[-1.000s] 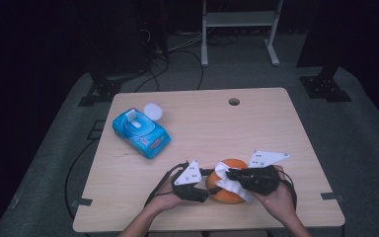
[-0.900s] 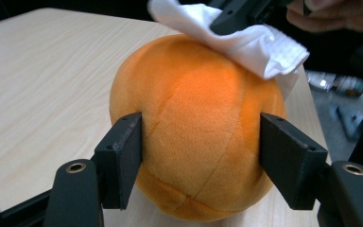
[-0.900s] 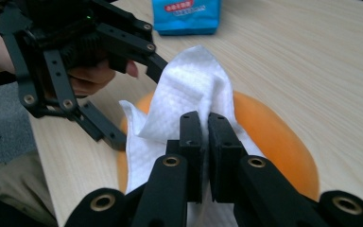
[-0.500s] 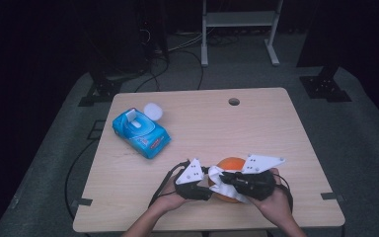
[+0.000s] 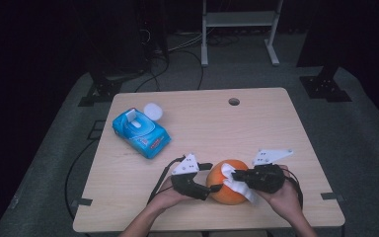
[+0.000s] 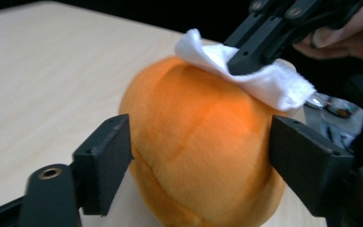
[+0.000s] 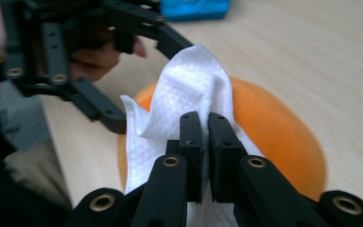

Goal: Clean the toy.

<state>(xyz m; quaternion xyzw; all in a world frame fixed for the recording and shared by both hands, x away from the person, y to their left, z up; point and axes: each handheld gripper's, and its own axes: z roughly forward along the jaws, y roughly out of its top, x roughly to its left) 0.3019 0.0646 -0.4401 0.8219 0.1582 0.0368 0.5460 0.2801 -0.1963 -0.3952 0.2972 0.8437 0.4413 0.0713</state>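
Wiping underway | right gripper pinches white wipe on plush orange, near table edge | left gripper jaws just widened, straddling it loosely | most fuzz likely still unwiped

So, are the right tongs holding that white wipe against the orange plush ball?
Yes: the right tongs are shut on the white wipe, which lies draped on the orange plush ball.

**Crowded near edge, open far side**

I've got bare light wooden tabletop ahead and to the right, wide room to pass. On my left the blue plastic wipes pack and small white round lid block that corner. The orange plush pumpkin fills the gap between my hands.
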